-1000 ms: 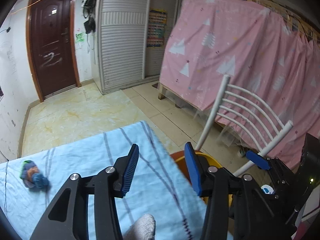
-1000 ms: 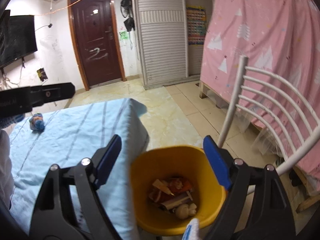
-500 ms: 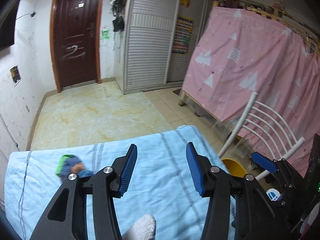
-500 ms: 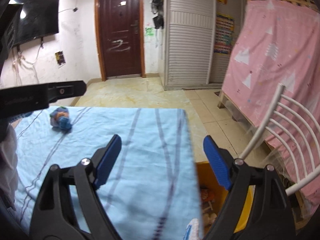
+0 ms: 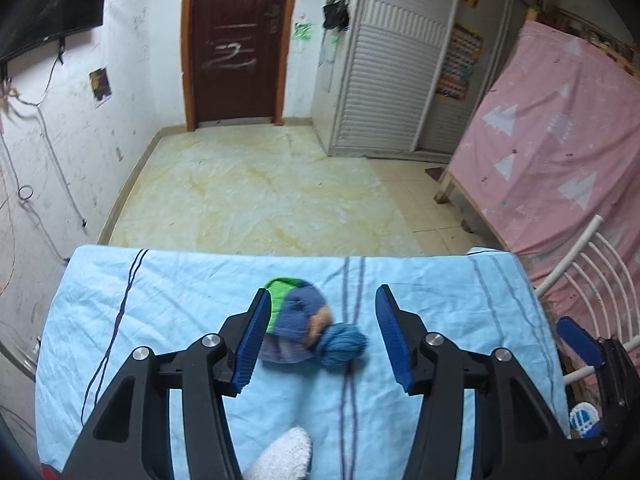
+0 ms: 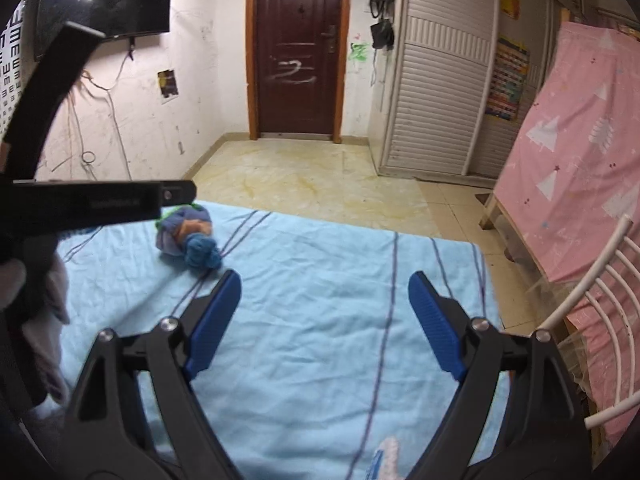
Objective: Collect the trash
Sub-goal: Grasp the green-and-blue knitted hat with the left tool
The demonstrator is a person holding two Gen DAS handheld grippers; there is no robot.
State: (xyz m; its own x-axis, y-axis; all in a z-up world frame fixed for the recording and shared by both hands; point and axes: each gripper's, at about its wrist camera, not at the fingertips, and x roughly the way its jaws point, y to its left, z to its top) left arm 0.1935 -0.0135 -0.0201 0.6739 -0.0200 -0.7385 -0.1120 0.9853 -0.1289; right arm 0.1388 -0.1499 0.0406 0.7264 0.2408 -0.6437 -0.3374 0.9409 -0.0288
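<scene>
Blue striped tablecloth (image 5: 200,292) held one crumpled blue-green wad (image 5: 308,330), not yet collected. Left gripper (image 5: 320,336) jaws were opening around wad, not gripping. Right gripper (image 6: 324,322) gaped wide, empty.

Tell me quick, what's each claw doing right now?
Left gripper: jaws opening, holding nothing; the crumpled blue-and-green wad lies ahead between them, untouched.
Right gripper: open wide, empty, over the blue cloth.

Dim indoor light, ceiling-tube glare, fisheye-bent edges, slight blur.
</scene>
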